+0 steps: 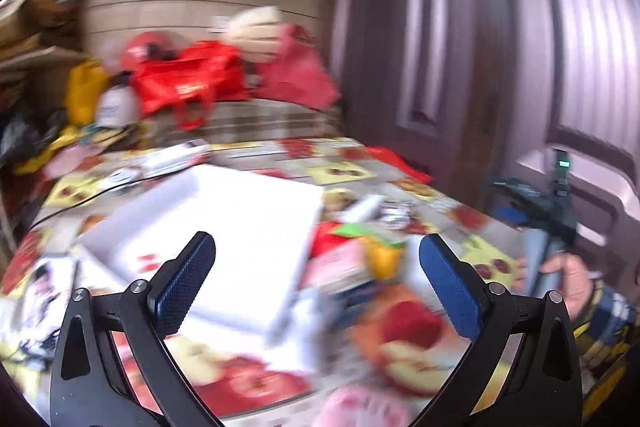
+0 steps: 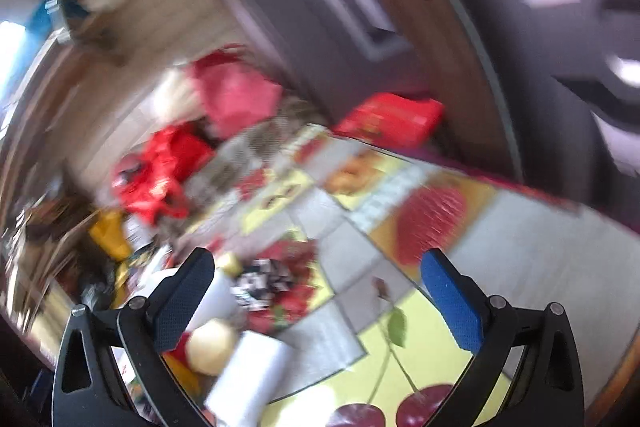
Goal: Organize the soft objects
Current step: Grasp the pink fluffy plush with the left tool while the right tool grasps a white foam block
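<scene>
1. My left gripper (image 1: 318, 279) hangs spread and empty over the fruit-print tablecloth (image 1: 248, 387); my right gripper (image 2: 318, 297) likewise.
2. Pink soft bundle (image 1: 360, 407) at six o'clock: light, floppy; I'd pinch a thick fold.

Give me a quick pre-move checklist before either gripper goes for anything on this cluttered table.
1. Left gripper open and holding nothing: ok.
2. Right gripper open and holding nothing: ok.
3. Image sharpness: not ok, both wrist views are motion-blurred.
4. Soft target picked out: cannot tell; the red bag and pink bag sit at the far end, the items near the white box are too smeared to name.
5. Grippers apart from each other: ok, the hand holding the right gripper is off at the left view's right edge.
6. Bare fruit-print tablecloth ahead of the right gripper: ok.
</scene>
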Available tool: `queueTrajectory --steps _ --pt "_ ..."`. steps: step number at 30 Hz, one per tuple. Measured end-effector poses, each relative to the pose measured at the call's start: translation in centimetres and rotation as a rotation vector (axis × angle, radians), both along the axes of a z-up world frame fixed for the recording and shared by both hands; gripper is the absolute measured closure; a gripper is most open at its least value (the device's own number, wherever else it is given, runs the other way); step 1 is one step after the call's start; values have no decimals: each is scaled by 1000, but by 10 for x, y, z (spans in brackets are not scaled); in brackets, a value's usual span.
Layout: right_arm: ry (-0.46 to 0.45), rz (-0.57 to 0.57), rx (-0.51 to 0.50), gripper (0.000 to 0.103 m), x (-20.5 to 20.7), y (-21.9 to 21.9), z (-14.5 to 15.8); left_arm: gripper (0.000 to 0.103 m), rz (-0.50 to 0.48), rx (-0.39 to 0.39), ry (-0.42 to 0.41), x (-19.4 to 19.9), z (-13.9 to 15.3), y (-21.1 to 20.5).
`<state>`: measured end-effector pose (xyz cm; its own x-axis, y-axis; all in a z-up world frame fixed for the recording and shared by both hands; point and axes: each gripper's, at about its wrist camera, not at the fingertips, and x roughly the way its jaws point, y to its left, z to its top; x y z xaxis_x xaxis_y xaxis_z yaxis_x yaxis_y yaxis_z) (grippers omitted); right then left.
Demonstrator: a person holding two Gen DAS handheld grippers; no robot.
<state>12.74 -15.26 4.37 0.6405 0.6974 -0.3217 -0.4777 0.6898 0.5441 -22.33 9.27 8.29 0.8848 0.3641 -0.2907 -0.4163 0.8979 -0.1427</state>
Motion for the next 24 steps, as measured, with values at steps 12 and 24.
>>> queueTrajectory --steps 12,24 --pt "-59 277 -370 0 -13 57 1 0 -205 -203 308 -11 -38 -2" --pt "-35 414 -716 0 -54 139 -32 7 -336 2 608 55 -73 -56"
